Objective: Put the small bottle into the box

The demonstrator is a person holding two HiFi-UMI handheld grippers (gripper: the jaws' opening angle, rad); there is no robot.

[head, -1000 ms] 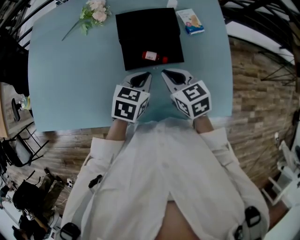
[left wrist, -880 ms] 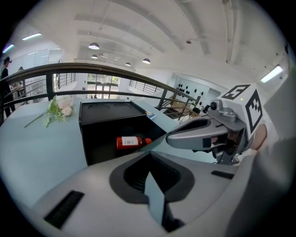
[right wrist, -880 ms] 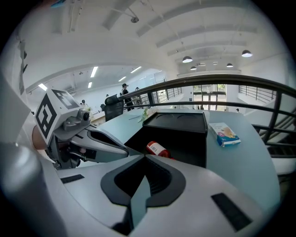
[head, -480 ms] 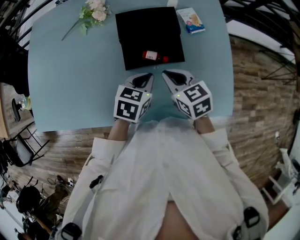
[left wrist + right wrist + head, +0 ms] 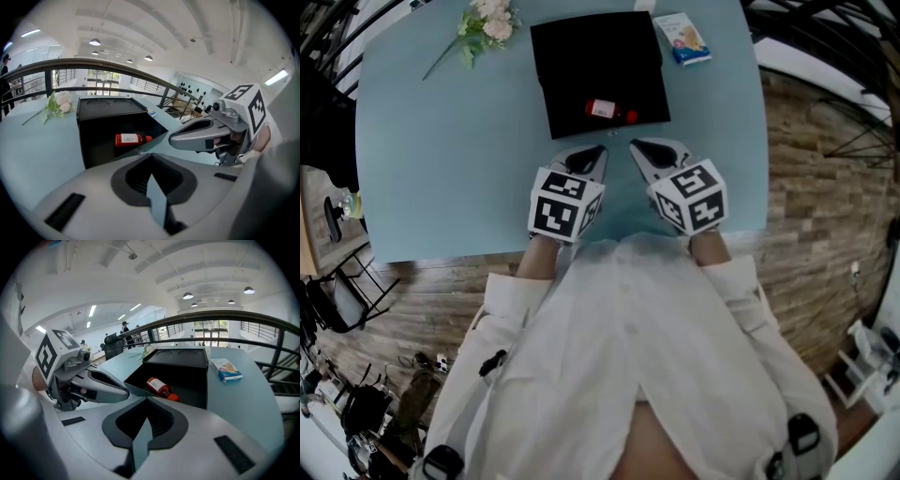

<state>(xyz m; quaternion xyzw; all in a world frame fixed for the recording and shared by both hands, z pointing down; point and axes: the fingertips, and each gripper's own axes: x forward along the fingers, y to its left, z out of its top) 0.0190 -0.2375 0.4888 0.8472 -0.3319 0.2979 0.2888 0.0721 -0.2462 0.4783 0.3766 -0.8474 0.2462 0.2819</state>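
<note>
Pale blue desk (image 5: 441, 169) fills my head view, with brick flooring past its right edge and a railing beyond its far side in both gripper views. On it sits the open black rectangular box (image 5: 581, 84), its flat lid part on the far side and the deep tray on the near side.

The small red plastic bottle with a white label (image 5: 607, 112) lies on its side inside that tray, close to the near wall. So I judge the placing itself done. Its long axis runs left to right across the box, with the cap toward the right.

Both tools hang over the near part of the desk, just short of the box's near wall and pointing down toward it. The left tool (image 5: 596, 150) has its 2 jaws together with nothing between them. The right tool (image 5: 637, 146) is likewise closed and empty.

The bottle lies just beyond and between the 2 tips. Its cap end is on the right tool's side, so that tool looks marginally nearer.

A pink flower sprig (image 5: 487, 23) lies at the far left, and a small blue-and-white carton (image 5: 682, 40) at the far right, both well apart from the tools.
</note>
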